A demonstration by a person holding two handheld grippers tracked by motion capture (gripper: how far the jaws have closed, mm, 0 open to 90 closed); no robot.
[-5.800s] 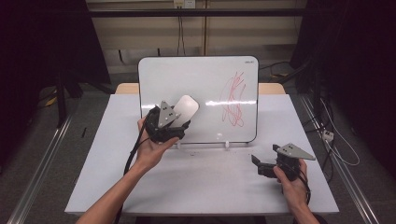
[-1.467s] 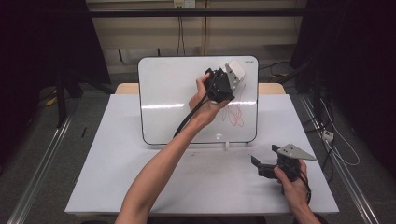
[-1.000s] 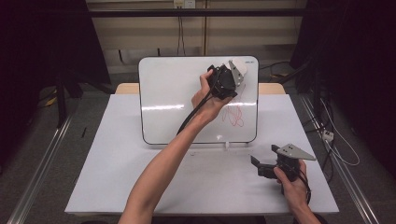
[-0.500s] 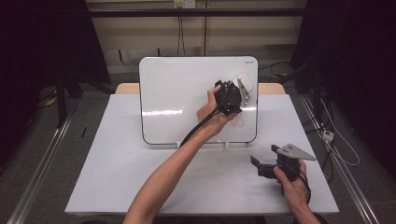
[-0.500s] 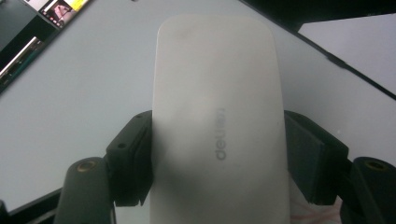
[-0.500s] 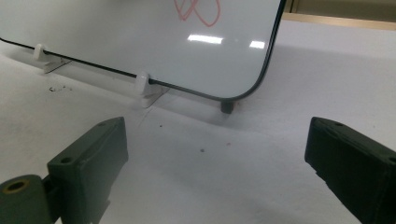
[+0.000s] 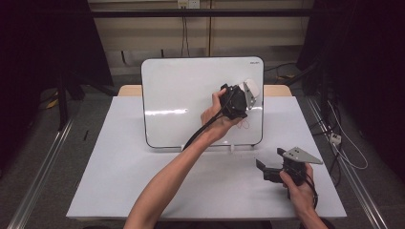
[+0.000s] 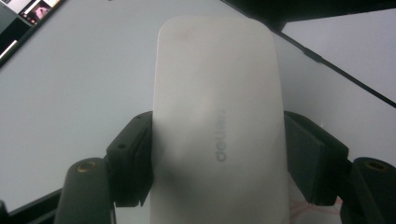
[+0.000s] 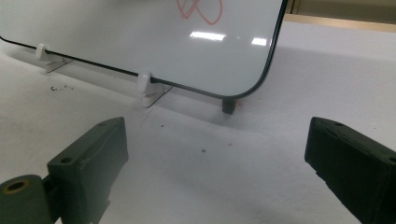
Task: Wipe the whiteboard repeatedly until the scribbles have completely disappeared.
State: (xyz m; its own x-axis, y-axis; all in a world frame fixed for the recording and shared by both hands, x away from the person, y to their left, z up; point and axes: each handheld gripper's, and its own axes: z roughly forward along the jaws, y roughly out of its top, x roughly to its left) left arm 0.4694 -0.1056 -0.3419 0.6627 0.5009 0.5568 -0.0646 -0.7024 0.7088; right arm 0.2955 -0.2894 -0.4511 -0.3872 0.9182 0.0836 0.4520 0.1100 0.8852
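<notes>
The left tool [image 7: 241, 98] is clamped on a white whiteboard eraser [image 8: 217, 121], pressed to the right part of the upright whiteboard [image 7: 191, 95]. The remaining red scribble [image 9: 198, 10] lies just below it, toward the board's near right corner. The right tool [image 7: 274, 171], jaws apart, rests on the table [image 7: 119, 176] near right.

Left gripper [image 7: 244, 97] presses white eraser [image 7: 251, 90] against whiteboard [image 7: 191, 95].

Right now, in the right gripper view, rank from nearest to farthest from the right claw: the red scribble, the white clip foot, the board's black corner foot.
1. White clip foot, left of centre on the table.
2. Black corner foot, at the whiteboard's lower corner; nearly tied with the clip.
3. Red scribble, top, on the board face.
</notes>
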